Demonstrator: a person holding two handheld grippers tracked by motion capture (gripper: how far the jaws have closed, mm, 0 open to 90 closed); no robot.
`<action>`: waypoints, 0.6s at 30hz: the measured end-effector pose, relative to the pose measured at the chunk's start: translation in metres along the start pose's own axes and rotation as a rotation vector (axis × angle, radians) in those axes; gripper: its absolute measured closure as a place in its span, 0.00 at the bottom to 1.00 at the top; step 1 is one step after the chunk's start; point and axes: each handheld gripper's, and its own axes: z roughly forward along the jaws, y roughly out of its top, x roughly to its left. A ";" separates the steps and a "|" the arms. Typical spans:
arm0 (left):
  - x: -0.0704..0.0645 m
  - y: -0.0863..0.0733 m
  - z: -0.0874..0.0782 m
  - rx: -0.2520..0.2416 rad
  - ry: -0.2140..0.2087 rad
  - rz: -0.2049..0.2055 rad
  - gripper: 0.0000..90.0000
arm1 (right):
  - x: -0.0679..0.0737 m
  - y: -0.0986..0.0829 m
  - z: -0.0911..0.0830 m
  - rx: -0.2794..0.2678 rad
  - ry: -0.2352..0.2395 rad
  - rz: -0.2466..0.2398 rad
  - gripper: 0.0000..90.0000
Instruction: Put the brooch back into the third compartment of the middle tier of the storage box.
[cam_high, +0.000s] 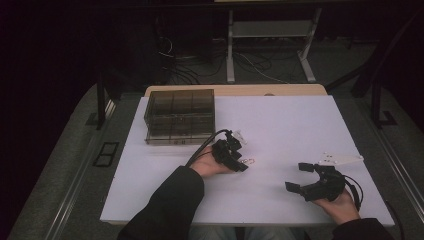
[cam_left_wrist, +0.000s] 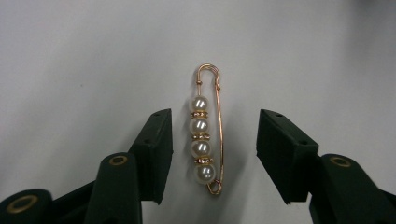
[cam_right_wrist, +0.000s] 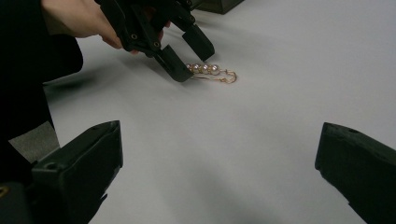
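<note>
The high view looks forward and down on the white table (cam_high: 280, 125) from above the person's side, far off. The left gripper view looks steeply down, very close on a pearl pin (cam_left_wrist: 205, 135). The right gripper view sits low, looking across the table at that pin (cam_right_wrist: 210, 70) from farther away. All 3 views share the pin (cam_high: 248, 161).
</note>
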 end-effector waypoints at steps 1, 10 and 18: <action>0.000 0.000 0.000 -0.002 0.006 0.005 0.52 | 0.000 0.000 0.000 -0.002 0.002 -0.002 0.00; 0.000 -0.001 0.004 -0.010 0.027 0.004 0.61 | 0.001 0.000 0.001 0.001 0.007 -0.007 0.00; -0.001 0.000 0.005 -0.003 0.044 0.046 0.68 | 0.002 0.000 0.001 0.002 0.018 -0.019 0.00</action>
